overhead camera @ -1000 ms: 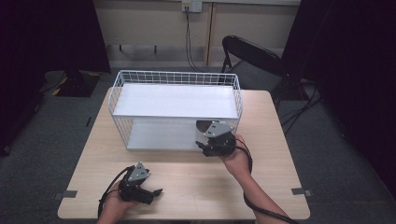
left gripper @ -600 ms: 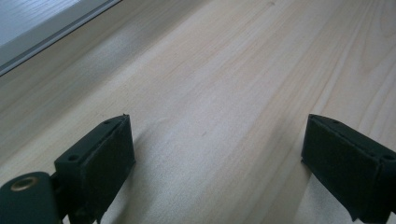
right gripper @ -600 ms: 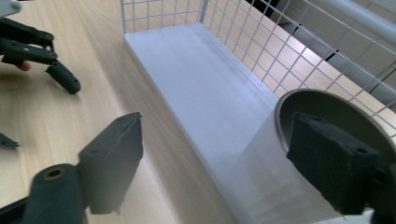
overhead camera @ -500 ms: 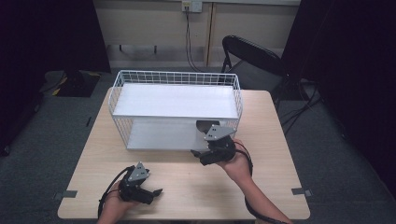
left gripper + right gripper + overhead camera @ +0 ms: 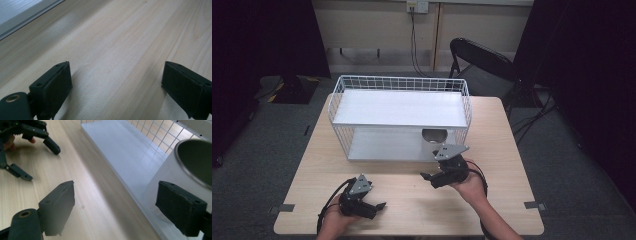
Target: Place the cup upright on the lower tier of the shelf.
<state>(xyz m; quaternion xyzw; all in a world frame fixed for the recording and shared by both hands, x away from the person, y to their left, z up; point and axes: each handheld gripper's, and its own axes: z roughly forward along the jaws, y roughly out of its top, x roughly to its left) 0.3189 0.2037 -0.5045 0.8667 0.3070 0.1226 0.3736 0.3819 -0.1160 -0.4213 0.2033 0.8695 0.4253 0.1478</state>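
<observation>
Cup (image 5: 435,135) upright on rack (image 5: 402,145) lower shelf; right claw (image 5: 426,177) just opening (empty), left claw (image 5: 379,205) released.

Cup (image 5: 435,135) on the lower shelf of the wire rack (image 5: 341,107): mostly hidden under the top shelf in the high view, cut off by the right edge in the right gripper view. Contents impossible to tell. Left hand (image 5: 334,225) cropped at the bottom edge.

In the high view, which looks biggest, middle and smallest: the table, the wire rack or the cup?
1. Table: biggest.
2. Wire rack: middle.
3. Cup: smallest, on the rack's bottom shelf.
</observation>
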